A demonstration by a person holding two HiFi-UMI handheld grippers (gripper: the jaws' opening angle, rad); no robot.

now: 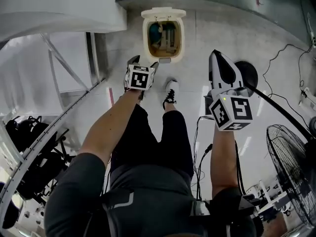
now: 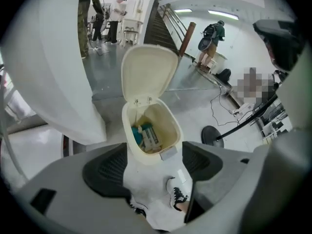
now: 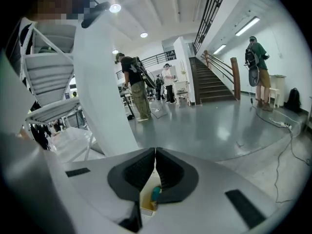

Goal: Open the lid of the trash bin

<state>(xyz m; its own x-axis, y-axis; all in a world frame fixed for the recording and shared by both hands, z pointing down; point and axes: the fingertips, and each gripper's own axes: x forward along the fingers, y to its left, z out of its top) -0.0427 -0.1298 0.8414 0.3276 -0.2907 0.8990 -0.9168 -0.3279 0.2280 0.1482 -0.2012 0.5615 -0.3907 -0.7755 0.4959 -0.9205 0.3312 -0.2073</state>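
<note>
The trash bin (image 1: 146, 39) stands on the pale floor (image 1: 197, 43) at the top centre of the head view, and its lid (image 1: 163, 13) is already swung up and back, leaving the mouth open. In the left gripper view the cream lid (image 2: 147, 72) stands upright behind the bin's rim (image 2: 127, 126), and teal and white packaging (image 2: 146, 135) lies inside. The left gripper (image 1: 143, 63) hangs just below and left of the bin in the head view; its jaws are wide apart with nothing between them, and its own view (image 2: 153, 165) frames the bin and a white shoe with black laces (image 2: 178, 191) through the gap. That shoe (image 1: 170, 89) sits just below the bin's front edge. The right gripper (image 1: 216, 56) is off to the right of the bin, clear of it, with its jaws pressed together on nothing (image 3: 155, 155). A floor fan (image 1: 291, 167) stands at the lower right of the head view.
</note>
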